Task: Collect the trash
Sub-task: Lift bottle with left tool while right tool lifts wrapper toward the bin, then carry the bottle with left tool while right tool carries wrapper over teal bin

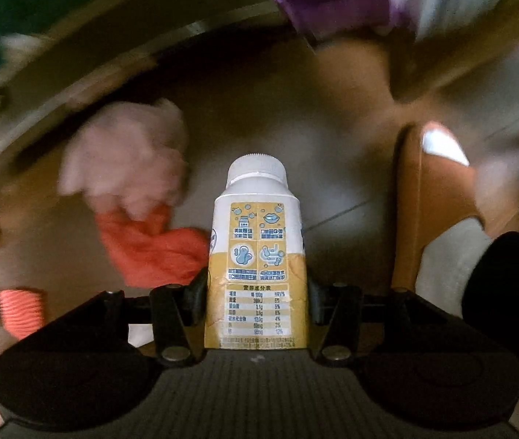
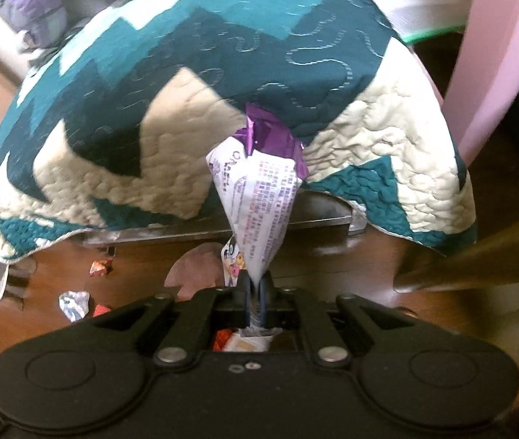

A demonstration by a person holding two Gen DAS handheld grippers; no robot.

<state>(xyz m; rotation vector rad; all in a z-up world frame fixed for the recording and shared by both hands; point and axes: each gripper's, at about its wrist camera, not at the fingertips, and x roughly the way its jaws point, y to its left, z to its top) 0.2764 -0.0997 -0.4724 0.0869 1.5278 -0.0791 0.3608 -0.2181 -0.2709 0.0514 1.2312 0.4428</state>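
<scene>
Left tool [image 1: 257, 289]: clenched on a yellow-and-white drink carton [image 1: 257, 256].
Right tool [image 2: 256, 289]: pinching a purple-and-white snack wrapper [image 2: 259, 190].

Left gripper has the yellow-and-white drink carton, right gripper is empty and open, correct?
Not quite. The left gripper does hold the yellow-and-white drink carton, but the right gripper is not empty: the right wrist view shows it shut on a crumpled white-and-purple wrapper.

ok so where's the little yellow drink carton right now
In the left wrist view, the drink carton stands upright, clamped in the left tool, with the orange cloth just left of it.
</scene>
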